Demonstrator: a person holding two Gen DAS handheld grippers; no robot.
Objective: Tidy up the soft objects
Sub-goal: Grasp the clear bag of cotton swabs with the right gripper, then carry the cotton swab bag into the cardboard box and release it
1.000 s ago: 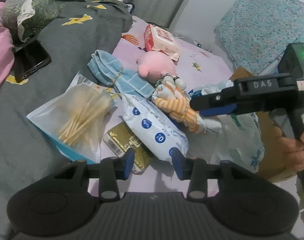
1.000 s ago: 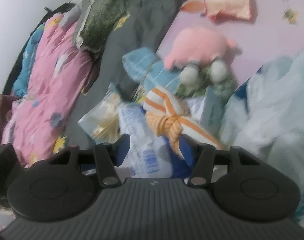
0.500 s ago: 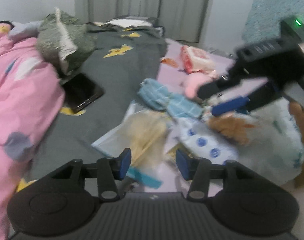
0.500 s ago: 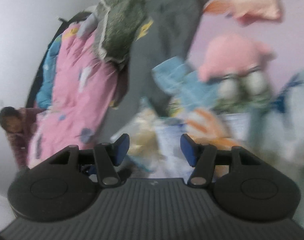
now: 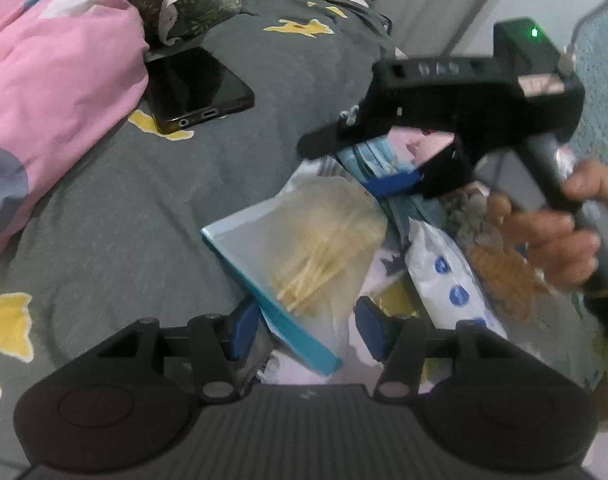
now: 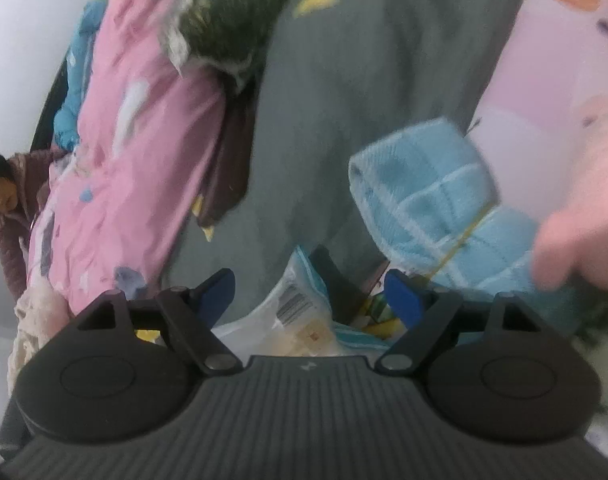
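Broadly, bed (image 5: 152,216): its grey star-print blanket carries a loose heap of goods, spilled there for sorting.
Pink quilt (image 5: 44,80): bunched at the bed's side, out of the working patch.
Right gripper (image 6: 310,294): fingers wide apart and empty, poised above the blue towel, probably lining up a grasp on it.
Left gripper (image 5: 306,330): fingers parted, holding nothing, straddling the near corner of the clear bag without visibly pinching it.
Blue towel (image 6: 428,204): rolled and banded, so it should lift as one bundle.
Clear bag (image 5: 304,252): holds pale sticks, lying flat beside the towel.
Phone (image 5: 196,88): near the quilt, well apart from the heap.
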